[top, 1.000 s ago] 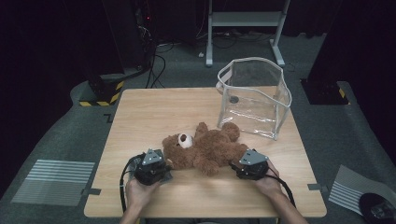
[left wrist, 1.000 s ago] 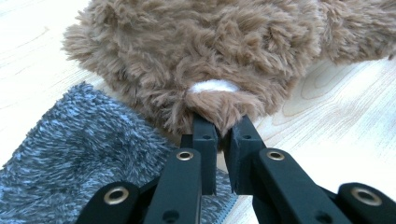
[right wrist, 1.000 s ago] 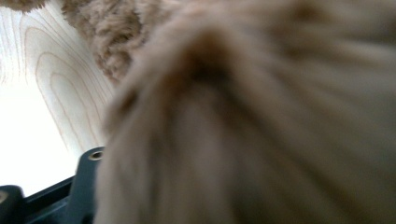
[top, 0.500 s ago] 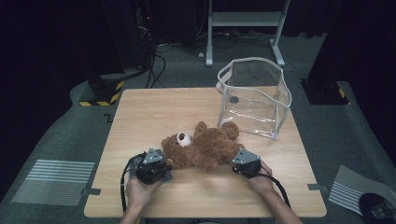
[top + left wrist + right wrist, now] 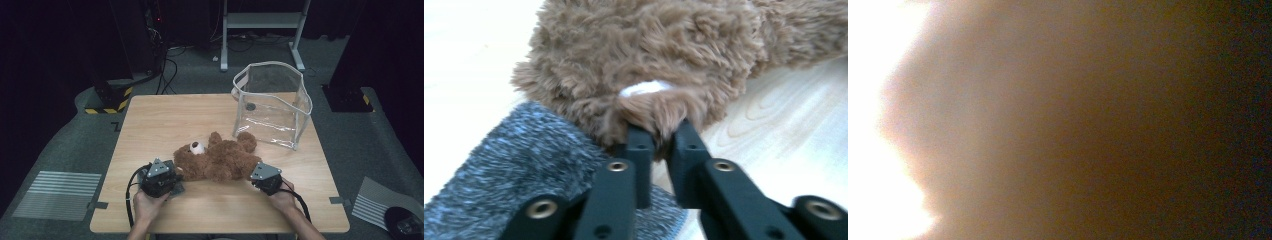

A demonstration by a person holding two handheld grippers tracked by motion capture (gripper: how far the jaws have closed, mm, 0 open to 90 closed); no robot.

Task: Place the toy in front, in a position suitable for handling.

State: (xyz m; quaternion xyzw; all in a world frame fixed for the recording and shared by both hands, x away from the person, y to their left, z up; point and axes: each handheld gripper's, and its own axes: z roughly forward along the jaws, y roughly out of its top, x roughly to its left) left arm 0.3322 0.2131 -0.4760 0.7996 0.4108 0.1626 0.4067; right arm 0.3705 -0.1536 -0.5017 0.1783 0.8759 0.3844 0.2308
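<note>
Now your left gripper (image 5: pixel 659 137) pinches the bear (image 5: pixel 220 161); your right gripper (image 5: pixel 257 181) has just closed on its other end.

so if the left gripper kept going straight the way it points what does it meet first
The teddy bear: the left gripper is already pinching a tuft of its brown fur, so the plush body lies directly ahead. How far it would give is unclear.

A light wooden table (image 5: pixel 150 125) stands on grey carpet (image 5: pixel 60 145) in a dark room. Behind it rise a white metal stand (image 5: pixel 260 20), black cables (image 5: pixel 167 65), and a yellow-and-black striped base (image 5: pixel 107 100).
</note>
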